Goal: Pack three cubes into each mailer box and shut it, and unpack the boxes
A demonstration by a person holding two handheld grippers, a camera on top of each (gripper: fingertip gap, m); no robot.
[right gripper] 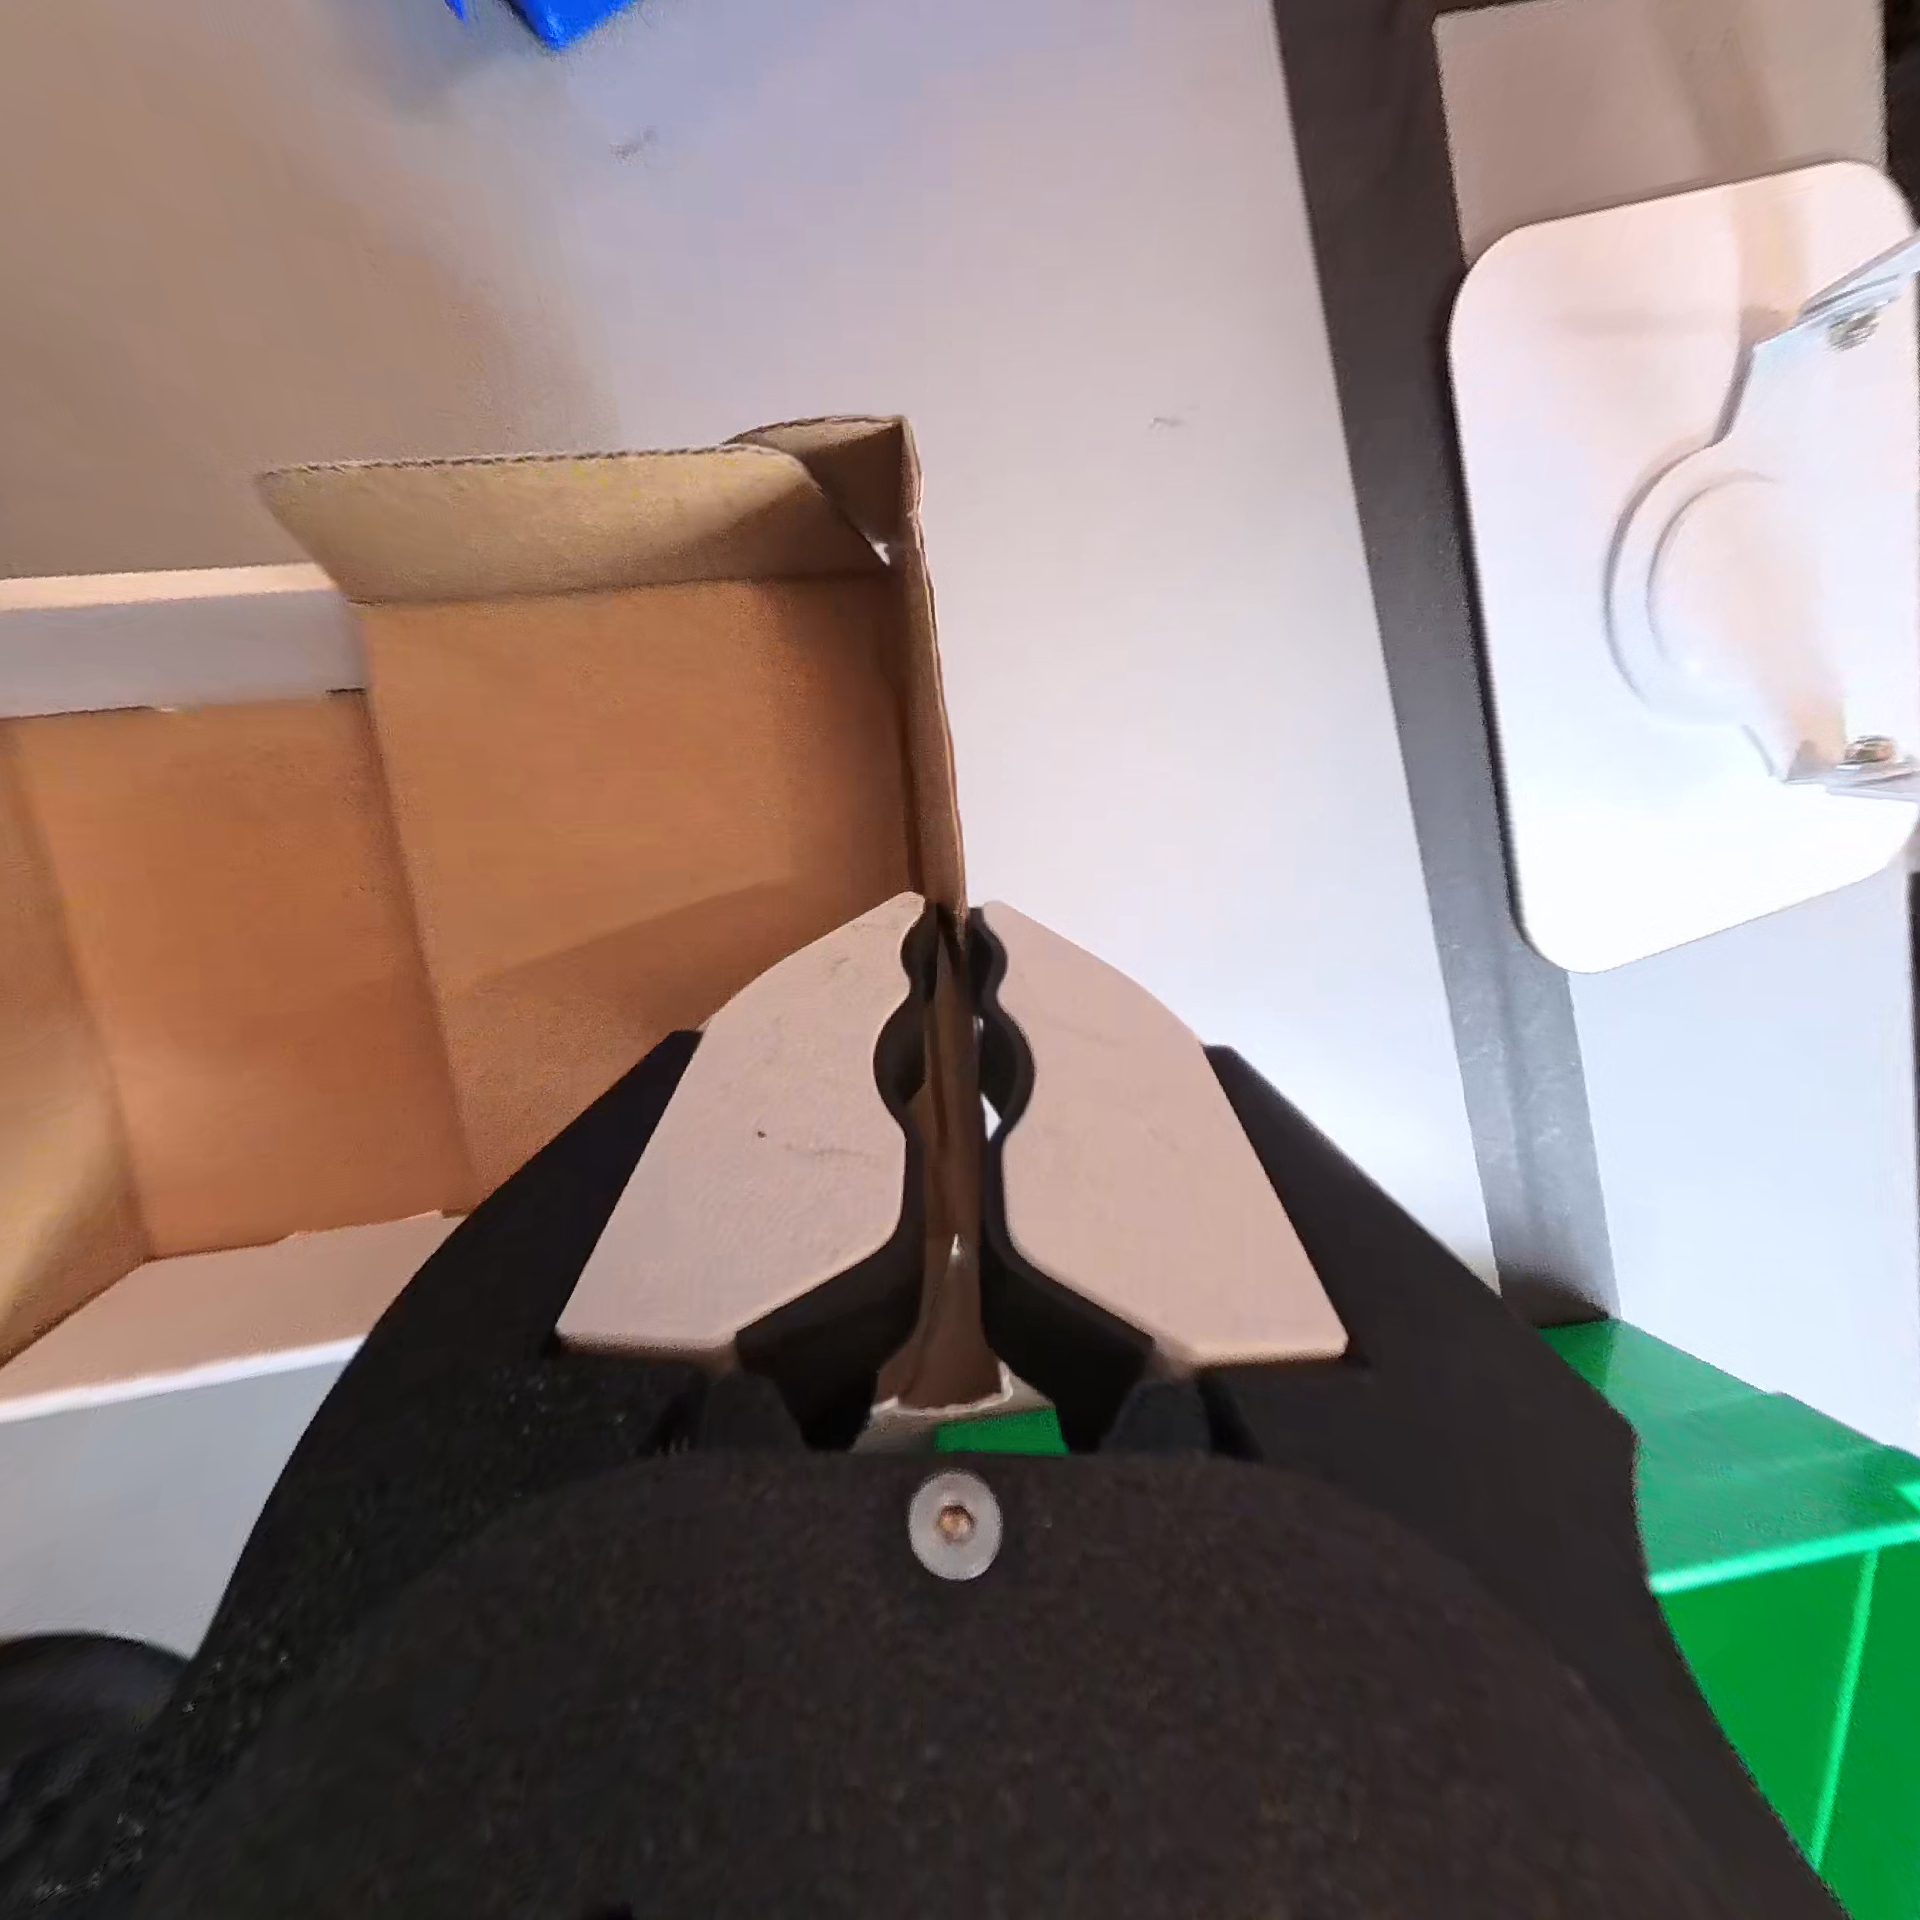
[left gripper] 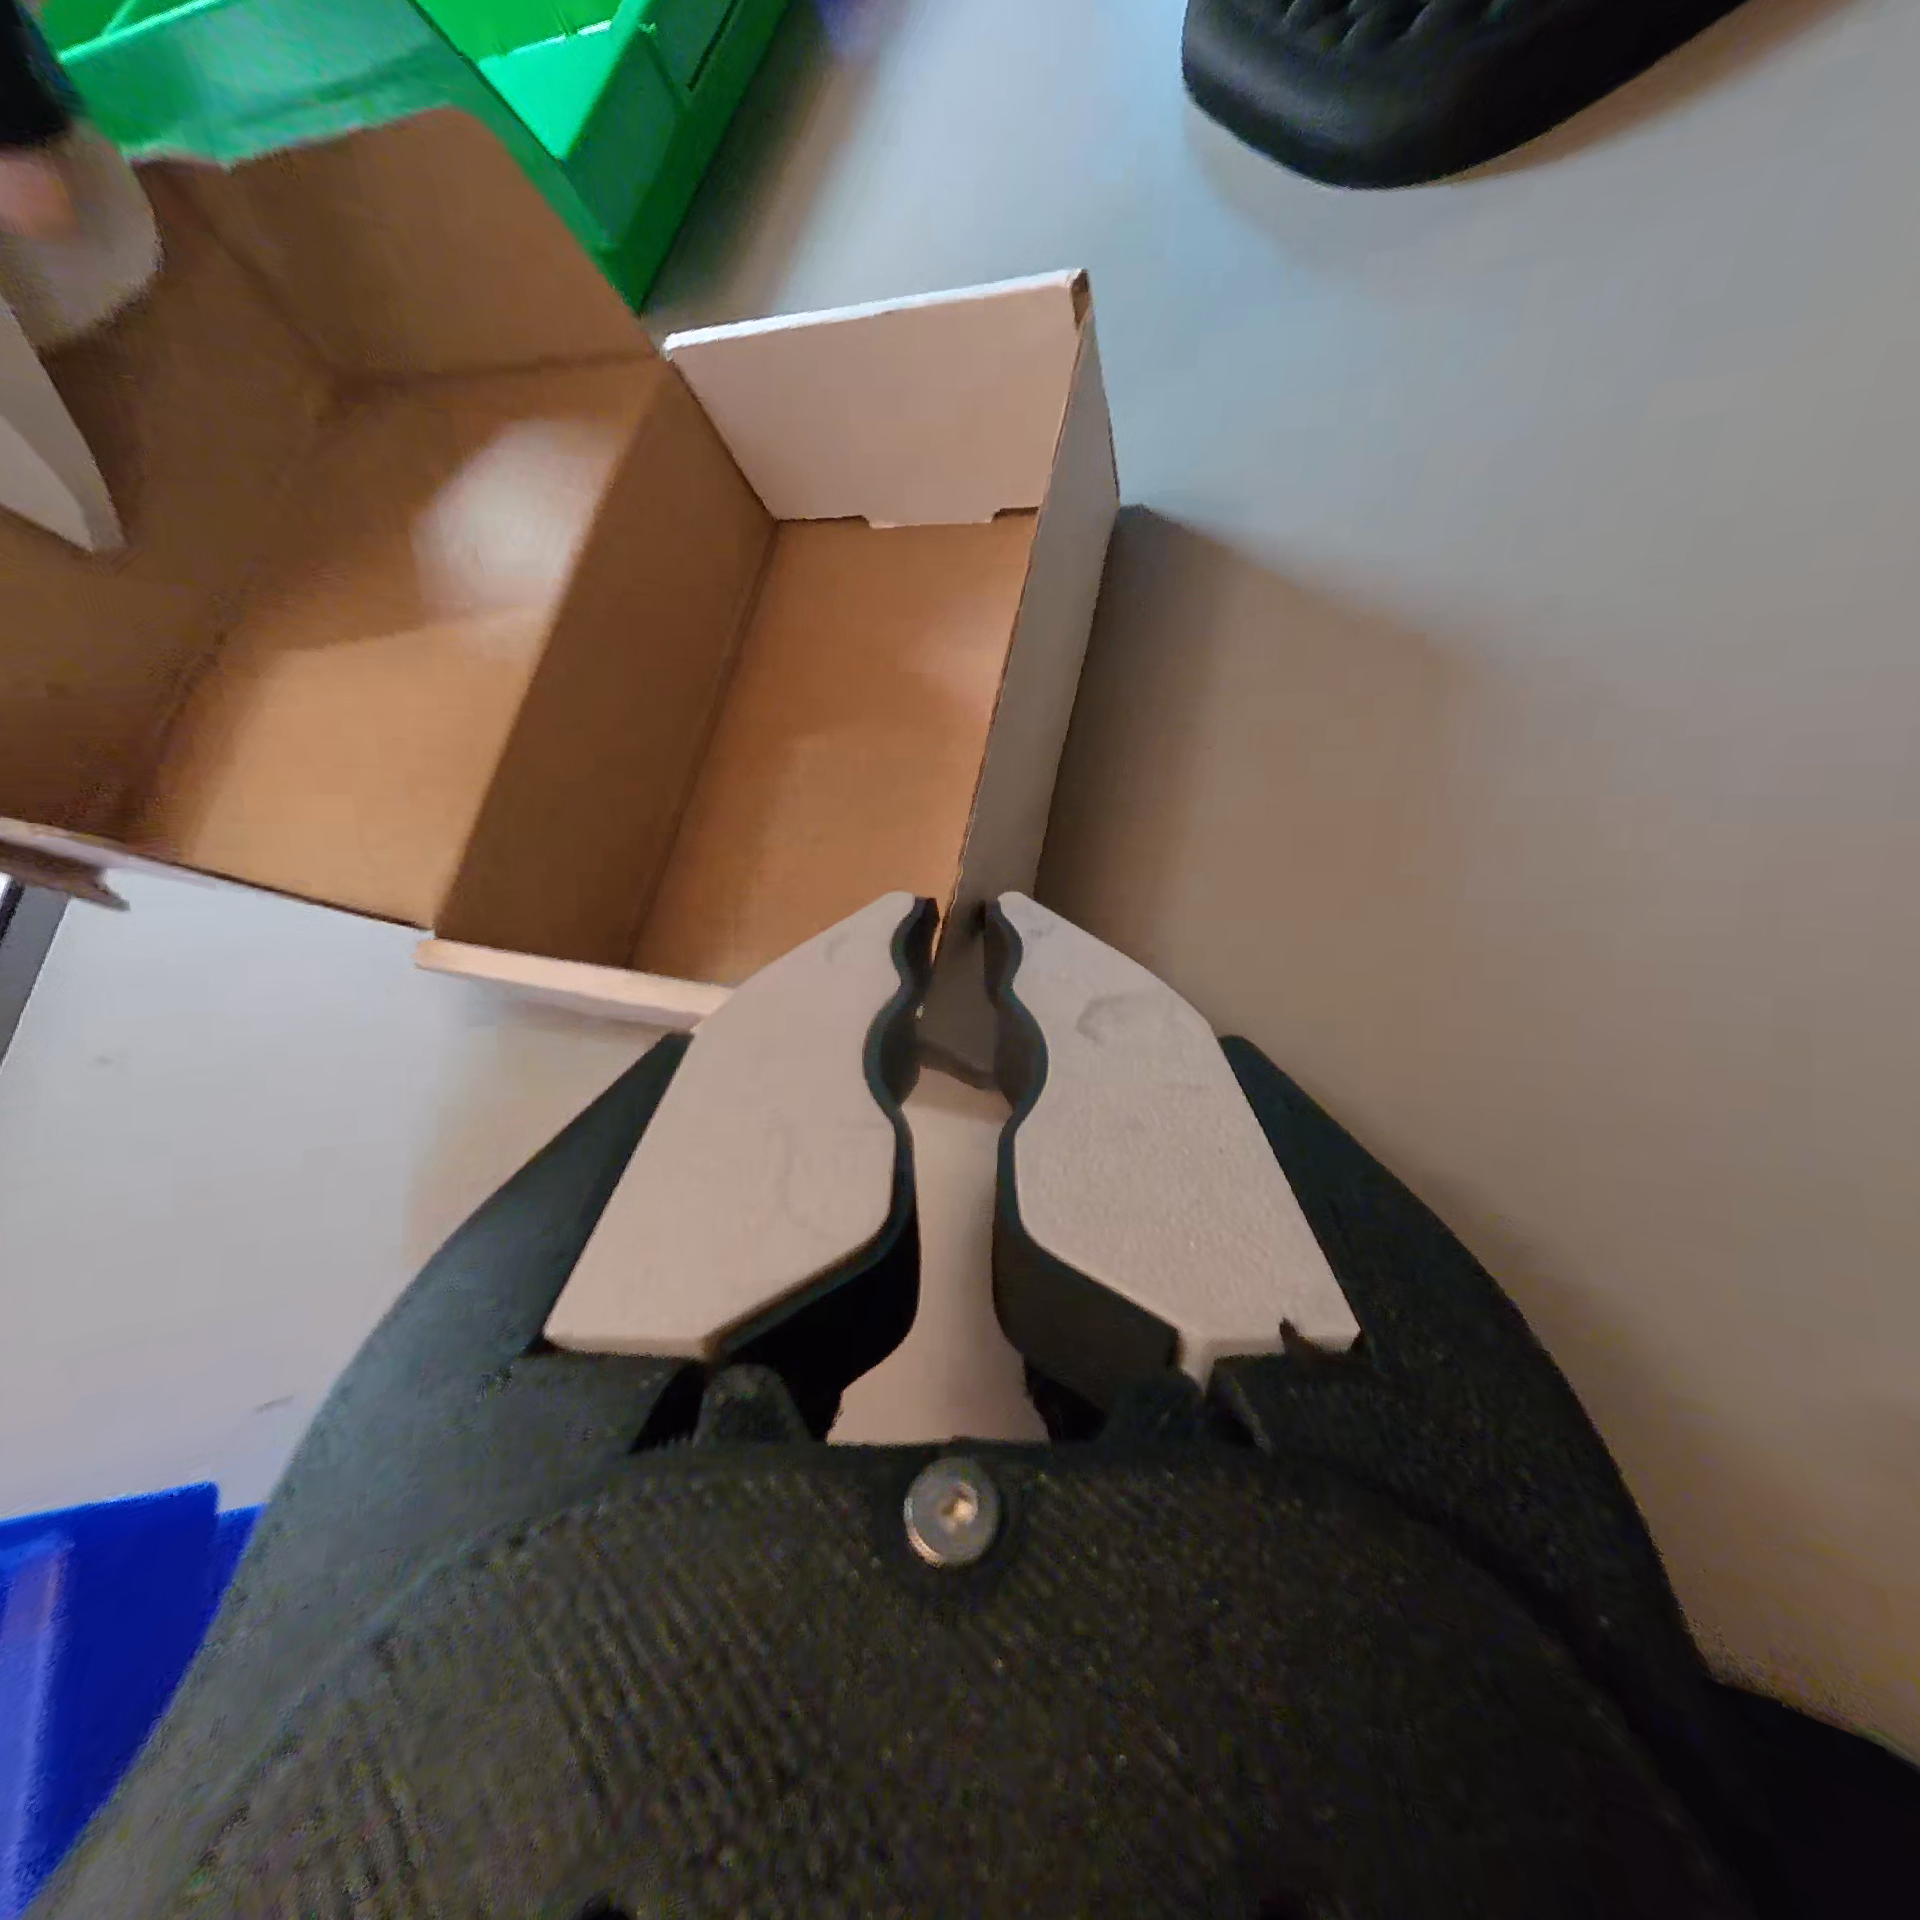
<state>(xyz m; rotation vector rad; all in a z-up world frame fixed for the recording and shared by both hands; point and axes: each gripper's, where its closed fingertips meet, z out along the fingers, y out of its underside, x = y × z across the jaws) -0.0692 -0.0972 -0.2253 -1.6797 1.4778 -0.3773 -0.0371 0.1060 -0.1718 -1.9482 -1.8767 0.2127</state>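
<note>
Open, empty white-and-brown cardboard mailer box (left gripper: 582, 665) on the pale grey table (left gripper: 1455, 727). Left gripper (left gripper: 961, 920): fingers closed on the box's white side wall. Right gripper (right gripper: 951, 920): fingers closed on a brown upright lid flap (right gripper: 925, 675). A green plastic bin (left gripper: 582, 114) stands just beyond the box.

1. You see a green crate (left gripper: 613, 135) at the top left on the pale table (left gripper: 1455, 623).
2. A black padded object (left gripper: 1434, 73) lies top right.
3. A blue bin (left gripper: 94, 1621) sits bottom left.
4. A white bracket (right gripper: 1683, 582) hangs beside a dark post (right gripper: 1392, 520).
</note>
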